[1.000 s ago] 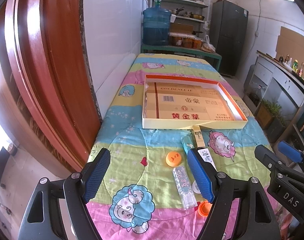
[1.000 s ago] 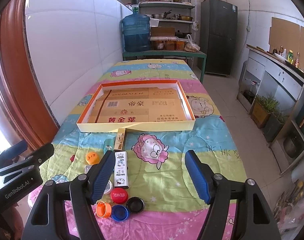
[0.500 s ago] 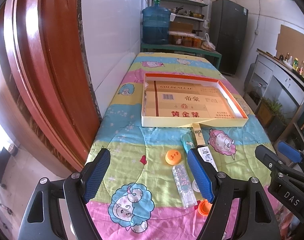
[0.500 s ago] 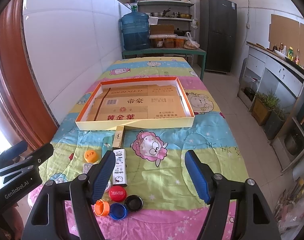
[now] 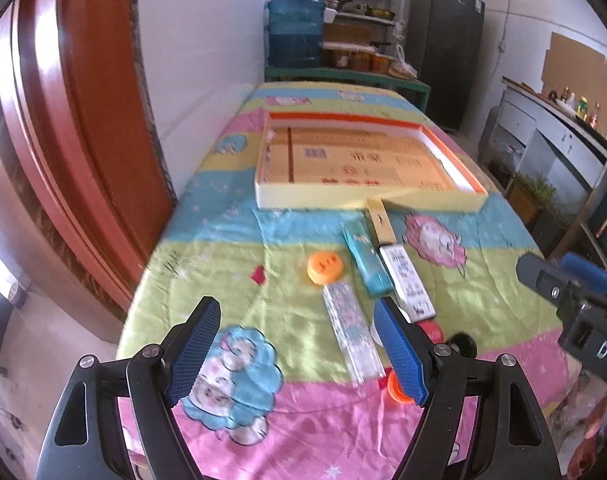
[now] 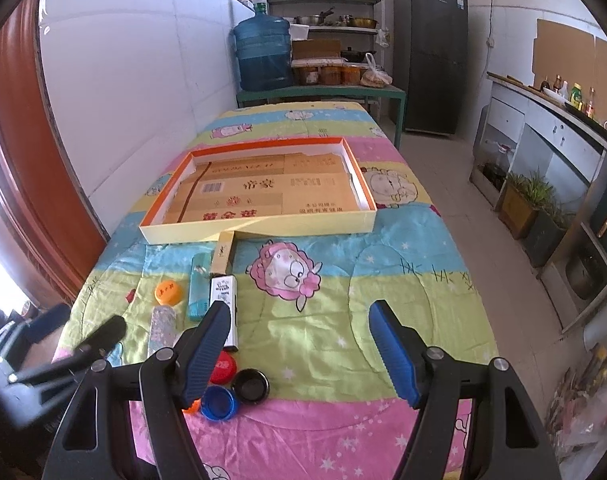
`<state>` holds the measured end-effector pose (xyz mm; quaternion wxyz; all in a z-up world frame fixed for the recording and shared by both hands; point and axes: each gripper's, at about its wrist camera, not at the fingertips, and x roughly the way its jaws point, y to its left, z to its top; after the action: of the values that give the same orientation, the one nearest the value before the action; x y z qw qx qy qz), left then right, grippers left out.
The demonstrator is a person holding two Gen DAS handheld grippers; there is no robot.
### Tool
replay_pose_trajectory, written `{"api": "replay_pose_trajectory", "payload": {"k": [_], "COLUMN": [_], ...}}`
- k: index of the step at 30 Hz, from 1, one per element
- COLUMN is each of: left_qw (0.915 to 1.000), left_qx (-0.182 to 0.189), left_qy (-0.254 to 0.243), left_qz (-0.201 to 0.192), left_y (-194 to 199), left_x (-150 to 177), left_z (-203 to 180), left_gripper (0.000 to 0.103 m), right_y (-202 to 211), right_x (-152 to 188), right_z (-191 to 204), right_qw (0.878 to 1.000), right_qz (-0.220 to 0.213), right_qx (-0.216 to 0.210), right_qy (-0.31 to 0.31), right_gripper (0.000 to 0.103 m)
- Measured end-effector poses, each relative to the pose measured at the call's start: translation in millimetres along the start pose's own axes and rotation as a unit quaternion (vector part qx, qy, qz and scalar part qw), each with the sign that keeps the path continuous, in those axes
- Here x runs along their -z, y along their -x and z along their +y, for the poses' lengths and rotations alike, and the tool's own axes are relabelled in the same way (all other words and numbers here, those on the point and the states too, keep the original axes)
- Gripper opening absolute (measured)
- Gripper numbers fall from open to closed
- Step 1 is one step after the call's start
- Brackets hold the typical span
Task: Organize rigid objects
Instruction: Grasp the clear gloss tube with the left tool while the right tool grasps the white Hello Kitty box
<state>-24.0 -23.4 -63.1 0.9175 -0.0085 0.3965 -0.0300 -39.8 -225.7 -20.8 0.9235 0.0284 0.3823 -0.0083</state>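
My left gripper [image 5: 297,348] hangs over the near end of the counter [image 6: 383,280], jaws spread wide and holding nothing; my right gripper [image 6: 299,350] is just as wide apart, also empty, above the cartoon-print cloth. Between them lies the scatter I'm sorting. An orange cap [image 5: 325,267] sits alone on the green stripe, and just near of it a clear patterned tube [image 5: 352,334] lies lengthwise. Beside those runs a teal box [image 5: 366,262], then a white printed box [image 6: 224,307], and a slim tan box [image 6: 222,252] whose far end touches the front wall of the shallow tray [image 6: 263,227]. The tray (orange rim, yellow sides) holds flattened printed cardboard on its floor and none of the small items. Close to me, a red cap [image 6: 223,366], a black cap [image 6: 250,386] and a blue cap [image 6: 218,402] cluster together, with another orange cap [image 5: 397,390] half hidden behind my left gripper's finger.
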Motion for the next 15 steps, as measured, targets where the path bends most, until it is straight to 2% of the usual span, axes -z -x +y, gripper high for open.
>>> {"api": "replay_pose_trajectory", "payload": {"k": [15], "left_qw": [0.9987], "left_qx": [0.019], "left_qy": [0.001], "left_qz": [0.047], "left_y": [-29.2], "left_x": [21.5], "left_z": [-16.4], "left_gripper": [0.075], "right_y": [-6.4], "right_x": [10.0], "right_z": [-9.3], "right_qw": [1.000], "right_qz": [0.012], "right_qx": [-0.003], "right_qy": [-0.006], "right_gripper": [0.072]}}
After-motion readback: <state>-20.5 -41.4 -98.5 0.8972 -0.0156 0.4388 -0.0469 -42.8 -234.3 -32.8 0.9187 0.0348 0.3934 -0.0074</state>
